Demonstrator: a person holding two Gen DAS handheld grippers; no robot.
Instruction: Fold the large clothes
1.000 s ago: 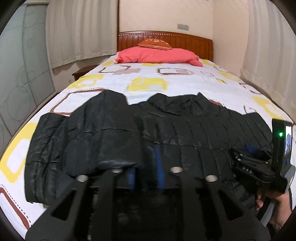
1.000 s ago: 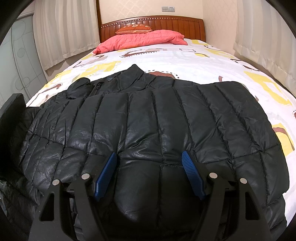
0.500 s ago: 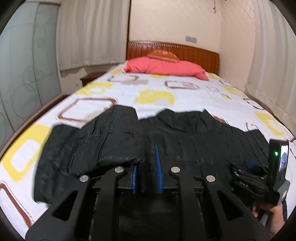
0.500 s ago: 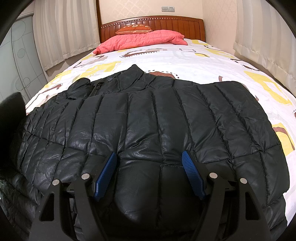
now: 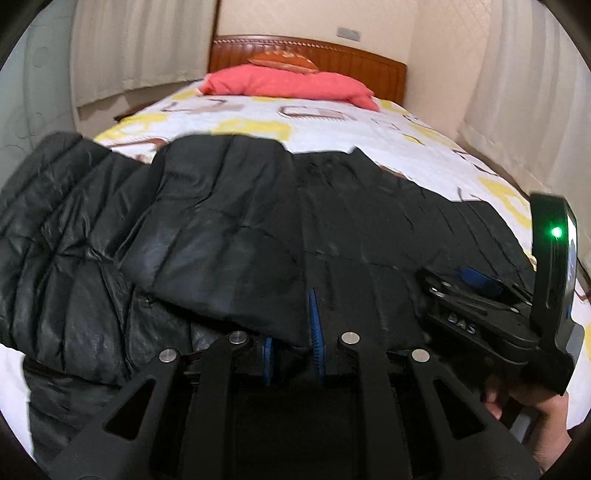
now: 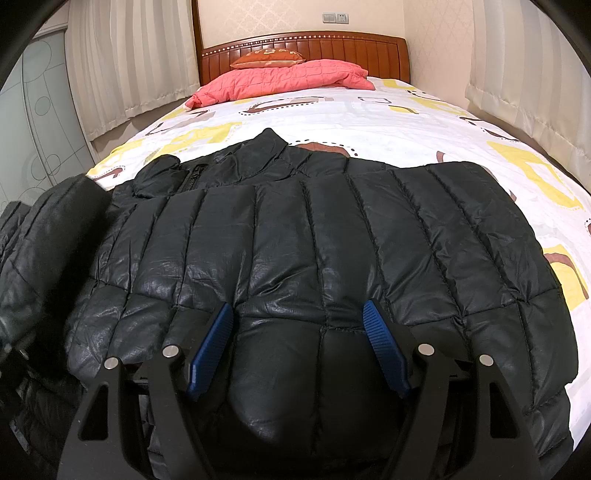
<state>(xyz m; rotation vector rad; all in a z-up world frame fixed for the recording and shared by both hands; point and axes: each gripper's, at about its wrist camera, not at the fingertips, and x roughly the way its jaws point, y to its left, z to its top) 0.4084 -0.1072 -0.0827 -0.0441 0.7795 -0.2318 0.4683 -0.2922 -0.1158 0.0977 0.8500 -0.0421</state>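
L gripper (image 5: 291, 332) pinching jacket (image 6: 314, 236) edge, R gripper (image 6: 299, 347) astride hem

The bed (image 6: 332, 122) carries a white sheet (image 6: 369, 125) printed with yellow and brown squares. At its far end a pink pillow (image 6: 280, 79) lies across the width, touching the wooden headboard (image 6: 332, 44), and a small orange cushion (image 6: 267, 59) rests on top of it. Pale curtains (image 6: 129, 62) hang on both sides of the room. A frosted panel (image 6: 40, 122) with circle patterns stands at the left. 2 wall plates (image 6: 335, 17) sit on the cream wall above the headboard.
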